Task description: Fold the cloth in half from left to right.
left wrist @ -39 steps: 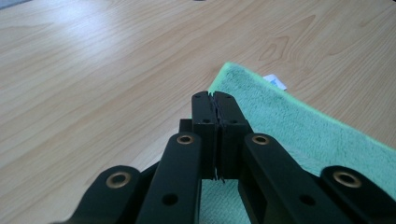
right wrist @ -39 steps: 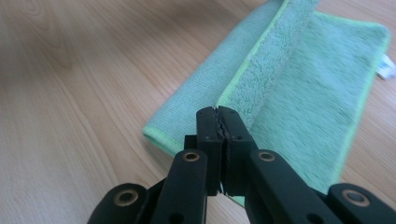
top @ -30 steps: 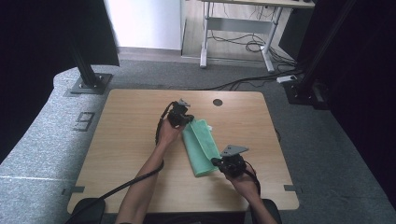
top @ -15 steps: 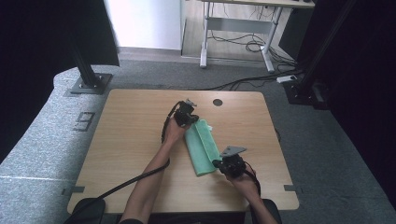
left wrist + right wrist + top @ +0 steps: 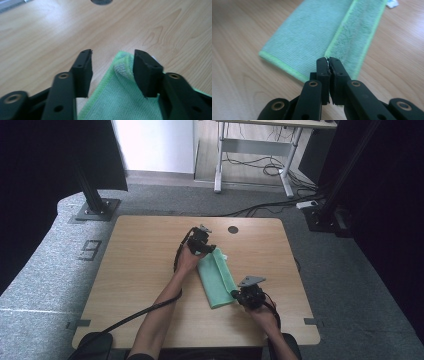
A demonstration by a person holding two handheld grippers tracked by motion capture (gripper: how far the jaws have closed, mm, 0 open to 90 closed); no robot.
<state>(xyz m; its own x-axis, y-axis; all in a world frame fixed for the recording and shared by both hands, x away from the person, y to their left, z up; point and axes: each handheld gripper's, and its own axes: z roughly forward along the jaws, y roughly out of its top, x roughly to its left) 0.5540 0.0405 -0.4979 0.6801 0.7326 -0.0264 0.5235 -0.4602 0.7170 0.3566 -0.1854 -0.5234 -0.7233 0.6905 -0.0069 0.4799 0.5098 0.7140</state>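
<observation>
The green cloth (image 5: 217, 278) lies a little right of centre in the high view, a long narrow strip folded lengthwise and running from upper left to lower right on the wooden table (image 5: 140, 270). In the right gripper view the fold is plain: a fluffier flap lies over the flatter ribbed layer, its bright edge running up the middle of the frame, and a small white tag (image 5: 392, 3) peeks out at the top right corner.

At the cloth's far end, the left gripper (image 5: 112, 72) has just been opening. A second ago it was pinched tight; now its jaws stand apart, and in its own view the far corner of the cloth (image 5: 122, 67) sits loose between them, bunched up a little against the right-hand pad but not squeezed by both. In the high view the hand has pushed slightly up the frame from where it was a second ago, and the cloth's far end went with it, so the strip now lies a touch straighter and longer.

The right gripper (image 5: 328, 62) is closed at the near end, jaws pressed together at the lower edge of the cloth. From its own view I would say it pinches the hem, though the cloth between the pads is hidden.

My reading: the fold has been laid and the far corner is being let go, with the near end to follow.
</observation>
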